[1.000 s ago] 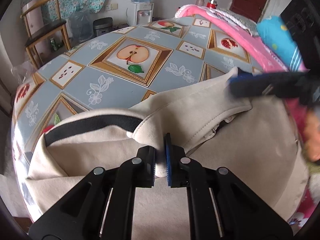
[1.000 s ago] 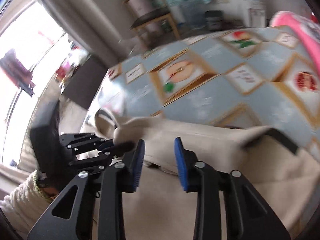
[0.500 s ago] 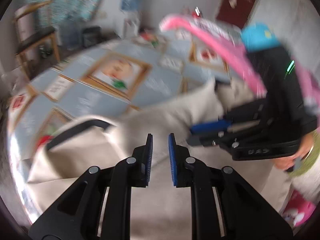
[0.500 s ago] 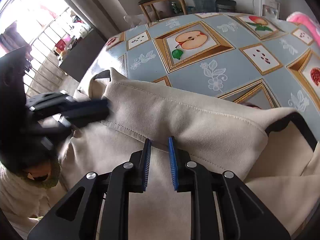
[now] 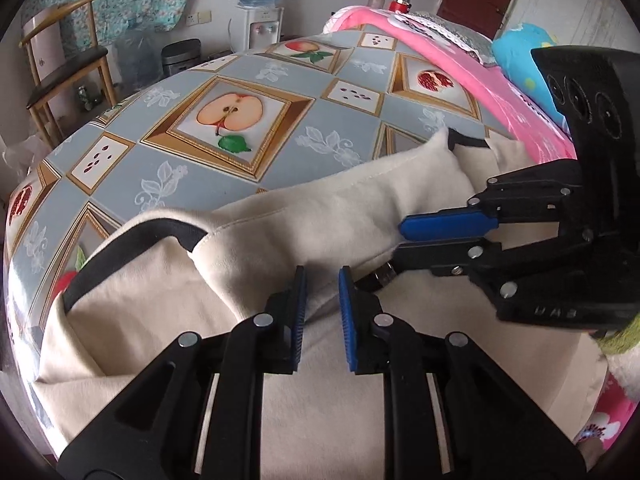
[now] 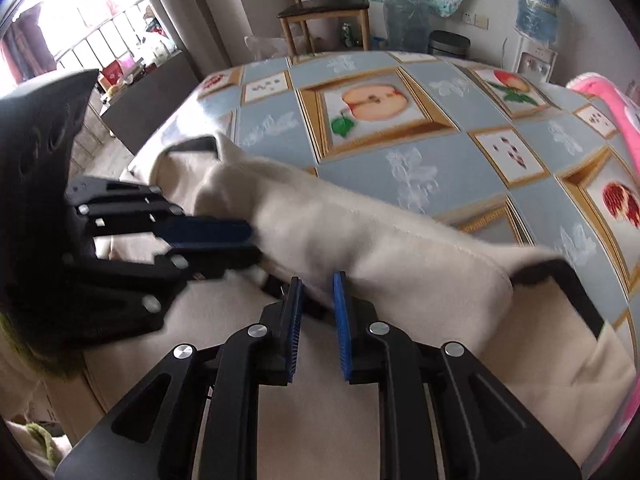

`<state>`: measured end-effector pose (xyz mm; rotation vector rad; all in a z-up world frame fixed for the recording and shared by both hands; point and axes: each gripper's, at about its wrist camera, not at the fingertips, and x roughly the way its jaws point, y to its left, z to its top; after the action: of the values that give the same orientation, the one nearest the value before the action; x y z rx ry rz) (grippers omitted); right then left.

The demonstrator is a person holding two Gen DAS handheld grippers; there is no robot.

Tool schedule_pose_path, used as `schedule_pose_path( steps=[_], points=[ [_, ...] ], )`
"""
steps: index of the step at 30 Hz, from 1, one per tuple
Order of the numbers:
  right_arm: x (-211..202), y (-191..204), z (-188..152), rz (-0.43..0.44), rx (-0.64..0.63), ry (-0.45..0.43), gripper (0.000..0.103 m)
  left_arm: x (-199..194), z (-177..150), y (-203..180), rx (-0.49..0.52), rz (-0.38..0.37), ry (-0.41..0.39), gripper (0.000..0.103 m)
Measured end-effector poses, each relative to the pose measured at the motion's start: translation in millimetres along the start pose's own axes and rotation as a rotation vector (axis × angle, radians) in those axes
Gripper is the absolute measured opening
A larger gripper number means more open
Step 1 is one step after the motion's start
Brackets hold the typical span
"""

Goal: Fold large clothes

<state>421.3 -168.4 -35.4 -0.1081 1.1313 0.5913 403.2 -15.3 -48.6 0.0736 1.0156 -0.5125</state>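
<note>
A large cream garment (image 5: pixel 328 216) with black trim (image 5: pixel 132 248) lies on the table's near side, its top part folded over into a thick band; it also shows in the right wrist view (image 6: pixel 360 236). My left gripper (image 5: pixel 322 278) sits at the near edge of the folded band with its jaws a little apart around the cloth edge. My right gripper (image 6: pixel 318 280) is at the same edge, jaws a little apart, with cloth between the blue pads. Each gripper shows in the other's view, the right (image 5: pixel 404 240) and the left (image 6: pixel 252 244).
The table (image 5: pixel 240 120) wears a blue oilcloth with fruit pictures. A pink blanket (image 5: pixel 460 60) and a blue pillow (image 5: pixel 520 52) lie at the right. A wooden chair (image 5: pixel 60 64), a water dispenser (image 5: pixel 260 4) and a bin (image 5: pixel 180 56) stand beyond the table.
The left gripper has let go of the fold and opened a little. The right gripper narrowed, and both moved in close together at the near edge of the folded band.
</note>
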Motion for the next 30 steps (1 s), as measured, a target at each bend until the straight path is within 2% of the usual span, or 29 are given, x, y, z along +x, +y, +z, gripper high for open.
schedule_pose_path(
  steps=[2,6,9,11,13,15,17,19,23,26,28,30],
  points=[
    [-3,-8,2,0.029,0.056,0.021,0.015,-1,-3,-1,-0.004,-0.002,-0.005,0.017],
    [-18,-6,13,0.090,0.095,-0.070,0.015,-2,-4,3,-0.032,-0.019,-0.015,0.017],
    [-2,4,19,0.104,0.087,-0.060,0.015,-3,-6,5,-0.049,-0.032,-0.025,0.017],
    [14,8,17,0.069,0.062,-0.037,0.017,-4,-7,8,-0.061,-0.044,-0.025,0.017],
    [14,2,15,0.107,0.087,-0.051,0.017,-10,-7,15,-0.086,-0.058,-0.018,0.017],
    [14,-3,14,0.137,0.117,-0.046,0.017,-21,-5,24,-0.125,-0.076,-0.048,0.017],
    [15,-1,14,0.127,0.103,-0.055,0.017,-34,0,33,-0.159,-0.075,-0.102,0.017],
    [16,3,15,0.111,0.092,-0.055,0.017,-35,8,44,-0.203,-0.038,-0.114,0.017],
    [15,3,14,0.112,0.083,-0.052,0.017,-8,4,48,-0.219,0.016,-0.009,0.017],
    [-2,-12,13,0.150,0.141,-0.060,0.016,-5,-3,43,-0.207,0.048,-0.027,0.016],
    [-22,-26,11,0.112,0.171,-0.115,0.019,-5,-4,42,-0.204,0.061,-0.027,0.015],
    [-32,-40,10,0.038,0.200,-0.130,0.019,-5,-5,38,-0.185,0.087,-0.028,0.015]
  ],
)
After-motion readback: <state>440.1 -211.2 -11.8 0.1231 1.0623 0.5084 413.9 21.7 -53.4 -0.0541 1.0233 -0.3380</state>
